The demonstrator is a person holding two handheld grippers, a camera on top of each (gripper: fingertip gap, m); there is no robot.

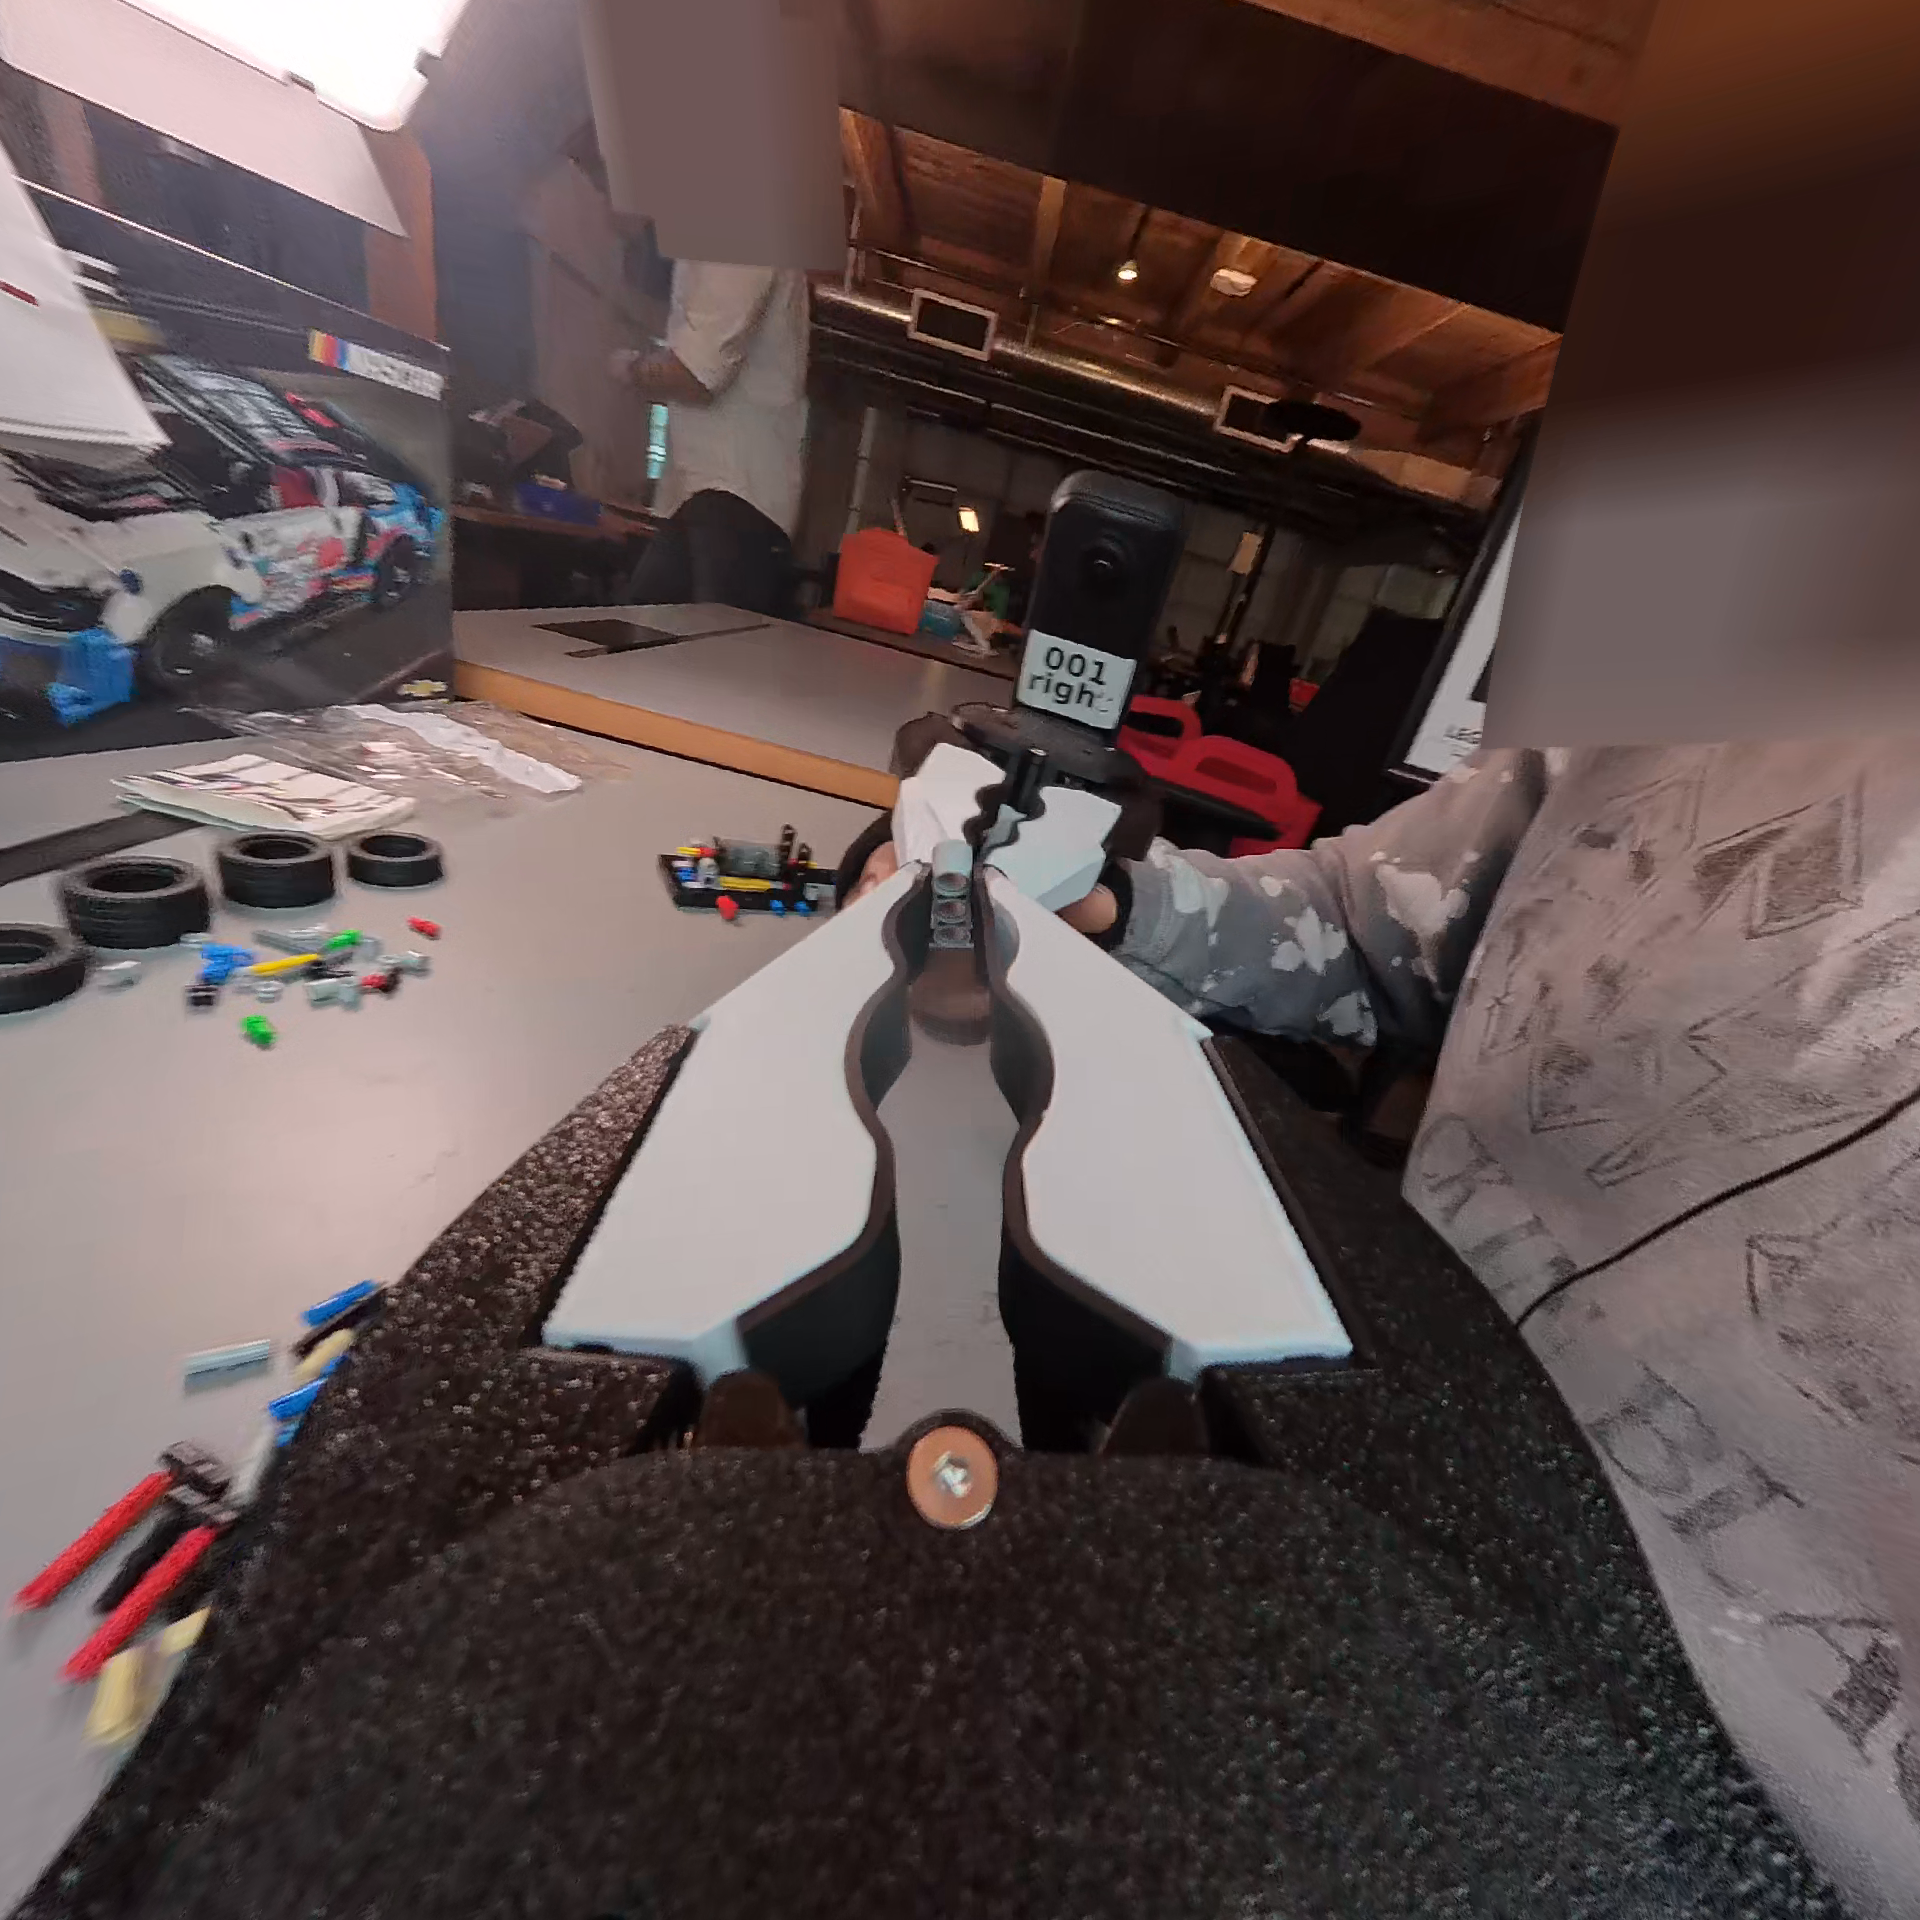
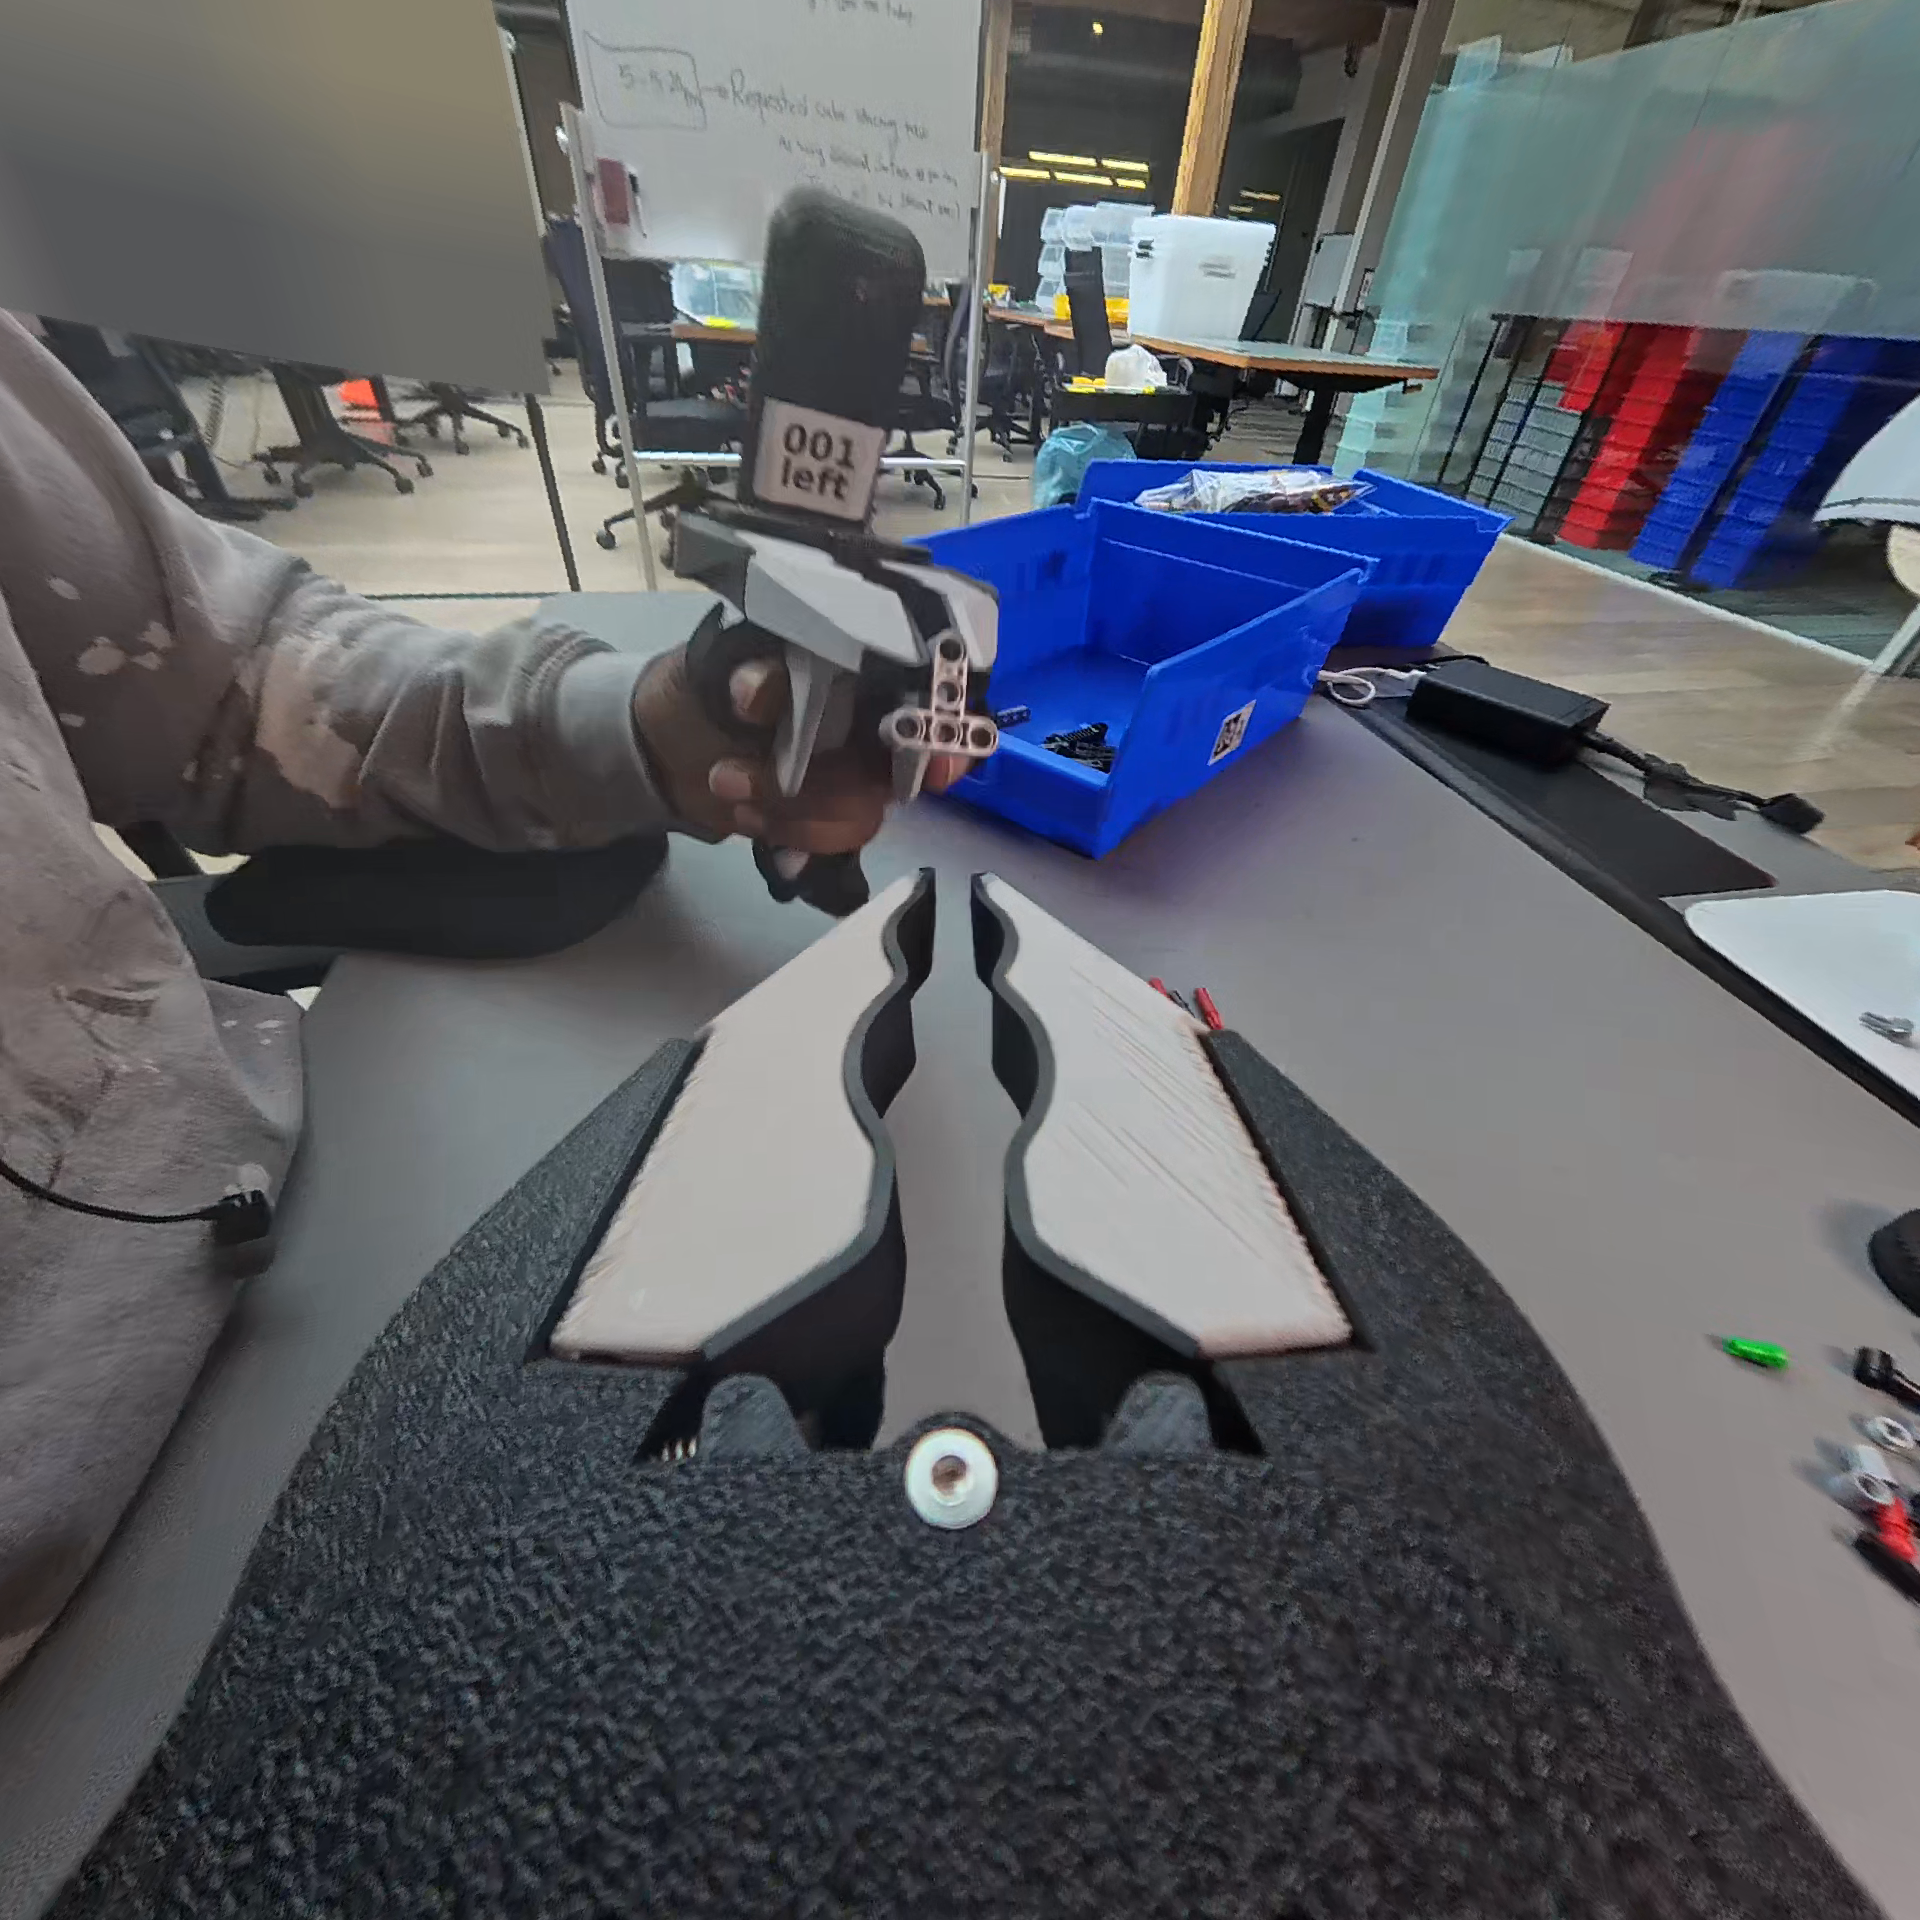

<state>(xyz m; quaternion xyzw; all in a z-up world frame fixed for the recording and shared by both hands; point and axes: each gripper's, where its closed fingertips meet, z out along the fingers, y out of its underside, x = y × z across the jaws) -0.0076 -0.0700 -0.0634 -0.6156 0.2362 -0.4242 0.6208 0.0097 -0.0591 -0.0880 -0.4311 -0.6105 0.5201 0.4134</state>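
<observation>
A grey T-beam [image 2: 940, 717] is clamped between the left gripper [image 1: 951, 914] fingers, raised above the worktop [image 2: 1403, 1039]. The right gripper [image 2: 953, 894] fingers are nearly together, nothing between them. Small black parts [image 2: 1081, 743] are held in the near blue bin [image 2: 1195, 717]; a bag [image 2: 1242, 490] lies in the far bin [image 2: 1434, 551].

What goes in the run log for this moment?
left gripper: shut on grey T-shaped beam | right gripper: nearly closed, empty | blue bin: behind beam
</observation>
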